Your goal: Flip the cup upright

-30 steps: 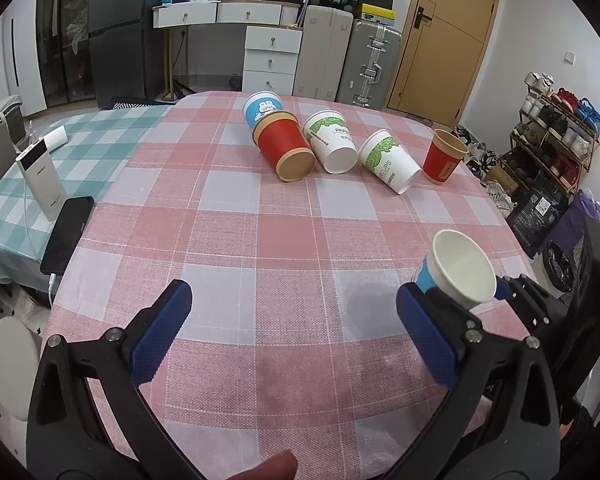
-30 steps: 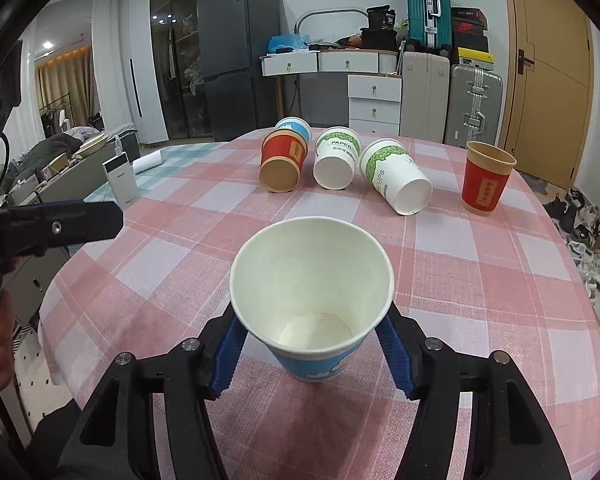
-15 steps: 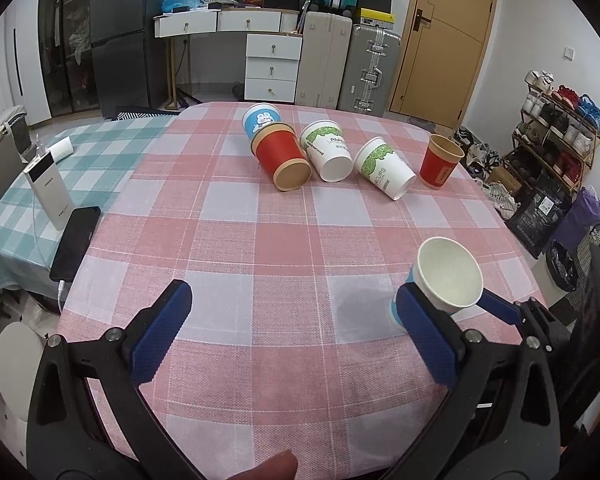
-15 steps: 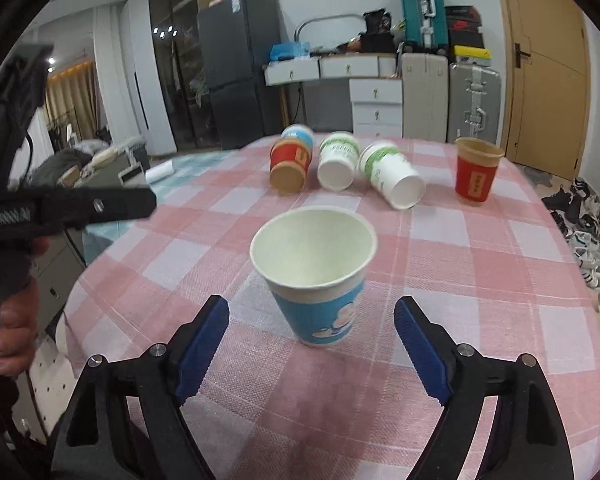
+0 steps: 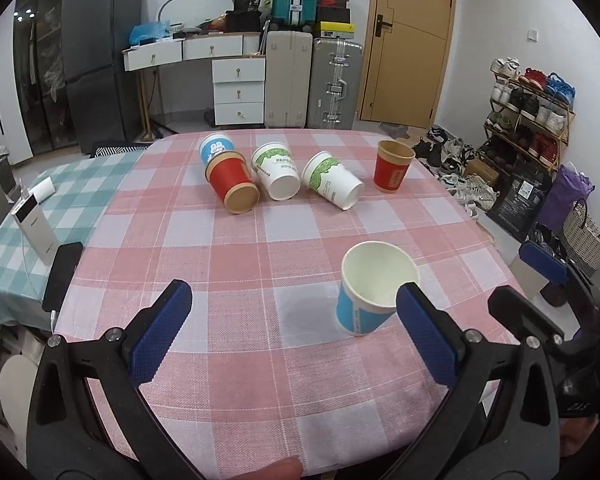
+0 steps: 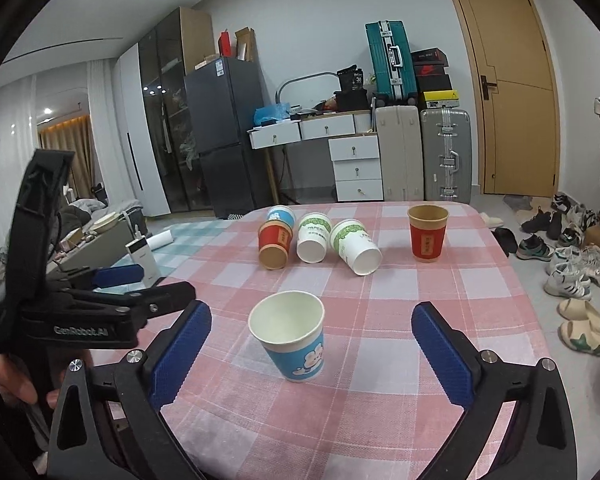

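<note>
A blue and white paper cup [image 6: 290, 338] stands upright on the pink checked tablecloth [image 6: 420, 280]; it also shows in the left wrist view [image 5: 370, 294]. My right gripper [image 6: 308, 360] is open and empty, drawn back, with the cup standing free between and ahead of its fingers. My left gripper [image 5: 292, 332] is open and empty, to the cup's left. At the far side lie a blue cup [image 5: 216, 148], a red cup [image 5: 234, 184] and two green-print white cups [image 5: 278, 176] [image 5: 332, 184] on their sides. A red cup [image 5: 392, 170] stands upright.
A power bank [image 5: 34, 228] and a black phone [image 5: 62, 274] sit on the teal checked cloth at the left. The table's right edge drops off toward a shoe rack [image 5: 528, 120] and bags. Suitcases and drawers stand behind the table.
My right gripper opened, let go of the blue and white cup and drew back. The cup now stands free on the table. The left gripper pulled back and up a little.
</note>
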The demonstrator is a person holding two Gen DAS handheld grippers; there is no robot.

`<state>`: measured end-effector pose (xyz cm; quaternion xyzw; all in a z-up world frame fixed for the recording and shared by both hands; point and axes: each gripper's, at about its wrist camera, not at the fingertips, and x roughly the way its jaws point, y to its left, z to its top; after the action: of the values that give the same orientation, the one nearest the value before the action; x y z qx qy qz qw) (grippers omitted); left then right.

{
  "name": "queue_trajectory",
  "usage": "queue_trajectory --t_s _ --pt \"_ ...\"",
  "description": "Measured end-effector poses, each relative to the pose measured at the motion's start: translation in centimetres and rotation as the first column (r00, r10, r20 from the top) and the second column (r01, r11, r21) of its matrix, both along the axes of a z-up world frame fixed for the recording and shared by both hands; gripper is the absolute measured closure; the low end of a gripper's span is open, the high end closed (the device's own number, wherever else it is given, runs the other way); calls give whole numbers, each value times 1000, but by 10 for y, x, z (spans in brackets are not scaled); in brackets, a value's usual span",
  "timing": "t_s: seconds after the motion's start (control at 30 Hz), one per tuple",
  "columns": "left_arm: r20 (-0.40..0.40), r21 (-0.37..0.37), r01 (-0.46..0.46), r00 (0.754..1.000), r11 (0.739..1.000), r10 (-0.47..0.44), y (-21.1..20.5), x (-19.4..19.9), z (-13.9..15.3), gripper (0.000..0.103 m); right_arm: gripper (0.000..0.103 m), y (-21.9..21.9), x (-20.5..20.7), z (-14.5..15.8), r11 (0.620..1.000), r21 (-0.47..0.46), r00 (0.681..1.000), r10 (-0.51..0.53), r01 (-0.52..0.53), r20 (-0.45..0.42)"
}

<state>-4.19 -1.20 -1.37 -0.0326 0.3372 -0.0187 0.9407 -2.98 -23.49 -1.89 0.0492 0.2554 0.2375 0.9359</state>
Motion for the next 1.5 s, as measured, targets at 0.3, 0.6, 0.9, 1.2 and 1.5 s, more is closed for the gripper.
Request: queue_trajectory --t_s 0.3,0.6,0.9,1.2,1.5 --pt "19 -10 -4 1000 1000 4 -4 -8 9 1 0 -3 -14 20 998 49 999 40 -40 4" --pt "32 -18 1 999 1000 -1 -3 -16 15 1 0 -1 -19 25 998 43 999 39 -39 12" --pt "26 -23 2 1000 1000 -1 -3 -18 16 1 0 1 -20 24 998 32 999 48 -49 8" --pt "15 -30 10 1000 999 -10 -3 -18 14 1 0 1 -21 24 998 33 998 55 -55 8" --pt "22 -33 1 1000 999 0 -2 -19 14 1 0 3 -20 24 997 39 998 59 -59 3"
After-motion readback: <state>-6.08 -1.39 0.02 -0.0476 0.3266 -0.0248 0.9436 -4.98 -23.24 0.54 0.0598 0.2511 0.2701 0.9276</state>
